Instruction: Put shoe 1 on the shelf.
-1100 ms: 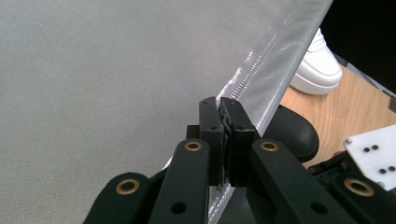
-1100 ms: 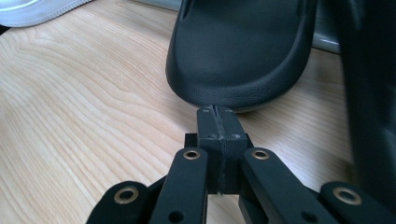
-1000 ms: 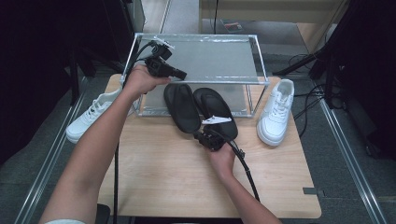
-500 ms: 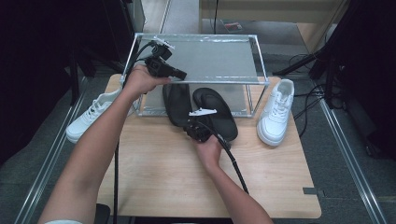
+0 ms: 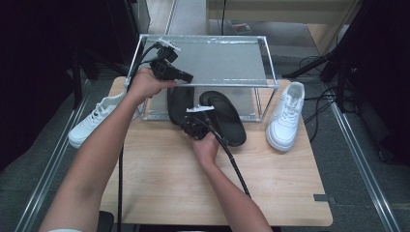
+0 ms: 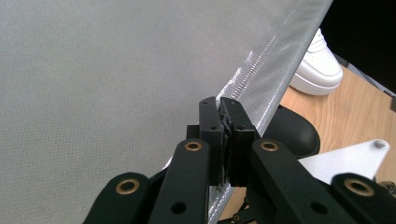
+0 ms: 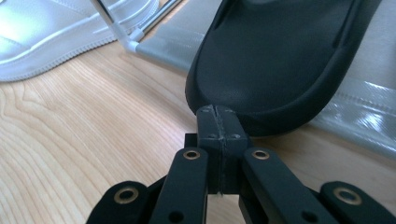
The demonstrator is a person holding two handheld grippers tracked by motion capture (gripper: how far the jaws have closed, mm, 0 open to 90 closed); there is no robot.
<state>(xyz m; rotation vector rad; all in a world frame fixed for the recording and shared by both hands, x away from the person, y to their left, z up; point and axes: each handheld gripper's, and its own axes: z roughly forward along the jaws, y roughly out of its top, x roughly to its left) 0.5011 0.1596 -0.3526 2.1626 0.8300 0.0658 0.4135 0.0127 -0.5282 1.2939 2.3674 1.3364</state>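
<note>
We see the left gripper point(image 5: 186, 76) with jaws pressed together over the grey mesh-topped metal rack point(image 5: 145, 43). Our right gripper point(image 7: 217, 119), jaws also pressed together and empty, noses the left black rubber slipper's point(image 7: 275, 56) heel. We judge shelving barely begun: both slippers lie half under the rack, and white sneakers point(image 5: 286, 116) flank it.

Right gripper point(image 5: 192, 126) beside left black slipper point(image 5: 178, 104).

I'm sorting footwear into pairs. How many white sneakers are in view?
2. One white lace-up sneaker stands on the wooden table's right edge beside the metal-framed rack; the other white sneaker lies left of the rack. More could be hidden.
</note>
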